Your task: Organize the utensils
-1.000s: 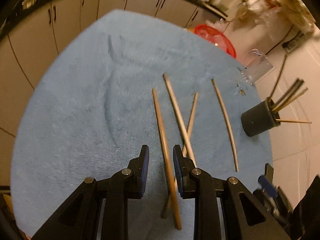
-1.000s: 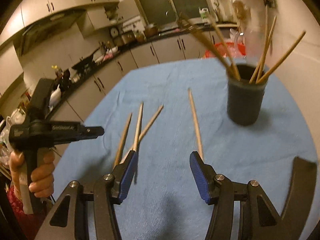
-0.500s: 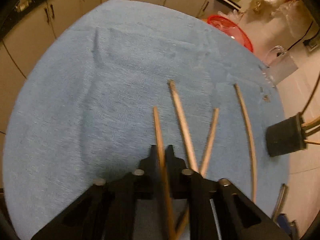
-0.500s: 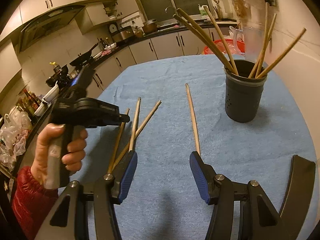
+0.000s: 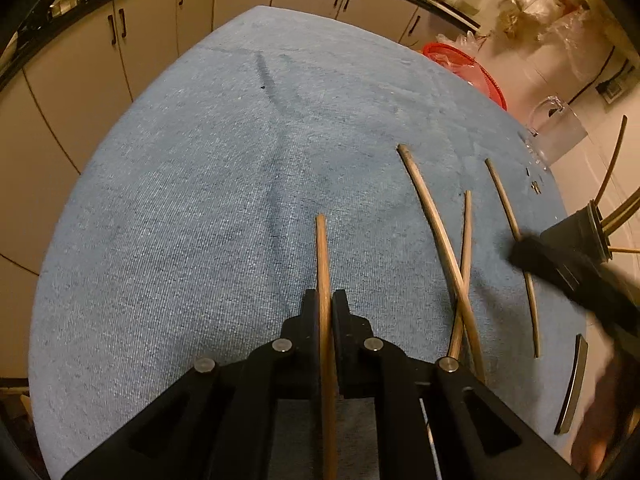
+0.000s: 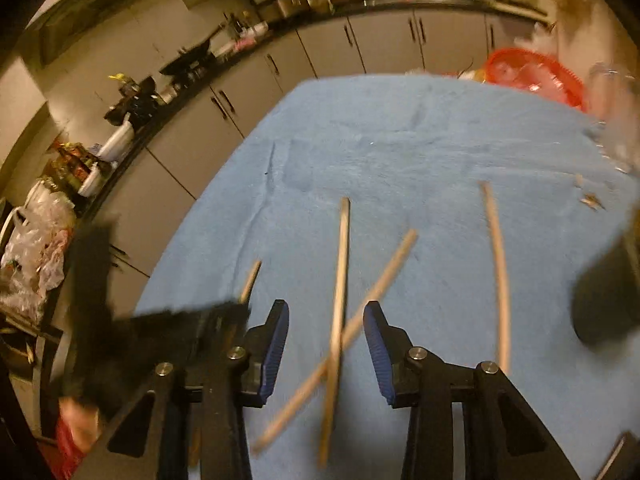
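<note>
My left gripper [image 5: 325, 300] is shut on a wooden chopstick [image 5: 322, 256] and holds it above the blue cloth [image 5: 208, 184]. Two crossed chopsticks [image 5: 456, 264] and a single chopstick [image 5: 506, 204] lie on the cloth to its right. A dark utensil holder [image 5: 576, 232] with several sticks stands at the right edge. My right gripper [image 6: 326, 320] is open, its fingers on either side of the crossed chopsticks [image 6: 340, 292] on the cloth. The single chopstick [image 6: 500, 264] lies to the right, and the holder [image 6: 608, 300] shows blurred. The left gripper [image 6: 192, 320] is at its left.
A red basket [image 5: 472, 68] and a clear jug [image 5: 556, 128] stand at the table's far right corner. Kitchen cabinets [image 5: 120, 52] run behind the table. The right gripper [image 5: 580, 280] shows blurred at the right of the left wrist view.
My left gripper closed on one chopstick and lifted it leftward off the pile. My right gripper swung left and down over the two crossed chopsticks; the holder moved to its right edge.
</note>
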{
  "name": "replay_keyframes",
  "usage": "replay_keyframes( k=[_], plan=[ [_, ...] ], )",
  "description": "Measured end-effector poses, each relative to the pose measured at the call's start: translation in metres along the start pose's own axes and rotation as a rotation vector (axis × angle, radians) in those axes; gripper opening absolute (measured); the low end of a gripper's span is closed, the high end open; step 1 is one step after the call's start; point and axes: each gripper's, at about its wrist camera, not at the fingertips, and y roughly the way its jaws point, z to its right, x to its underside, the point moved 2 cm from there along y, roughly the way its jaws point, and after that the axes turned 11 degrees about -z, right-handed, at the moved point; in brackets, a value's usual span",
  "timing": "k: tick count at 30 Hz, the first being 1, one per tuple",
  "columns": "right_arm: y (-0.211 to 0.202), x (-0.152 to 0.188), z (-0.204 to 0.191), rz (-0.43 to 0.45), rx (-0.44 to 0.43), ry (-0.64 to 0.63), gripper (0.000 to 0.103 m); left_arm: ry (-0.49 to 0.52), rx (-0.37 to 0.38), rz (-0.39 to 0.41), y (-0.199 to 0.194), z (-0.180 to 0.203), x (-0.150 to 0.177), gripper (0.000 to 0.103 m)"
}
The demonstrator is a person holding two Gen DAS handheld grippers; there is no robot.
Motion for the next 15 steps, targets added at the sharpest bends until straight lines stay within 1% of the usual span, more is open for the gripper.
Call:
replay_keyframes(
  k=[1, 2, 4, 6, 9, 11, 12, 13, 15],
  plan=[
    [0.011, -0.014, 0.002, -0.018, 0.015, 0.015, 0.037, 0.003, 0.003, 0.0, 0.0, 0.0, -0.001, 0.009],
    [0.02, -0.026, 0.002, -0.028, 0.046, 0.022, 0.037, 0.005, 0.011, -0.002, 0.001, -0.001, -0.001, 0.009],
    [0.038, -0.044, 0.001, -0.062, 0.081, 0.013, 0.037, 0.003, 0.027, -0.004, -0.003, -0.006, 0.003, 0.009],
    [0.051, -0.053, 0.005, -0.081, 0.091, 0.033, 0.036, 0.006, 0.038, -0.004, -0.003, -0.008, 0.004, 0.009],
    [0.072, -0.067, 0.002, -0.122, 0.12, 0.022, 0.033, 0.008, 0.05, -0.002, -0.008, -0.014, 0.008, 0.009],
    [0.075, -0.071, -0.003, -0.116, 0.165, 0.003, 0.026, 0.01, 0.048, -0.003, -0.008, -0.014, 0.008, 0.009],
    [0.076, -0.072, -0.005, -0.119, 0.19, -0.012, 0.017, 0.01, 0.046, -0.003, -0.009, -0.013, 0.009, 0.009],
    [0.076, -0.072, -0.006, -0.117, 0.209, -0.015, 0.01, 0.01, 0.044, -0.003, -0.009, -0.013, 0.009, 0.008],
    [0.075, -0.069, -0.005, -0.113, 0.204, -0.013, 0.008, 0.011, 0.042, -0.001, -0.01, -0.011, 0.009, 0.008]
  ],
)
